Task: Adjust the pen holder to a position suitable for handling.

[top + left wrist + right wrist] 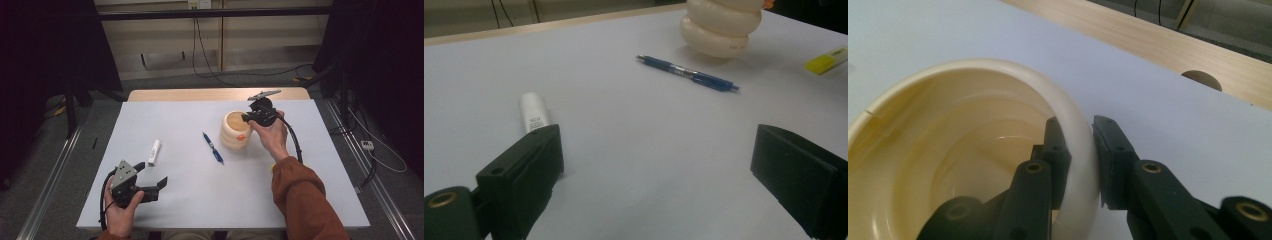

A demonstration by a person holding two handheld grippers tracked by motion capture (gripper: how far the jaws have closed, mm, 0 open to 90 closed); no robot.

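A cream ribbed pot (235,131) stands on the white table (190,200), right of centre. My right gripper (248,118) is shut on the pot's rim (1079,132), one jaw inside the pot and one outside. A blue pen (213,148) lies left of the pot (721,27); the pen (686,73) shows lengthwise in the left gripper view. A white tube (154,152) lies farther left. My left gripper (156,176) rests near the table's front left, open with nothing between its fingers, and the tube (534,113) lies just beyond its left jaw.
A yellow highlighter (826,61) lies to the right of the pot. A wooden strip (1168,45) with a round hole runs along the table's far edge. Cables trail on the floor behind the table, and dark stands flank both sides.
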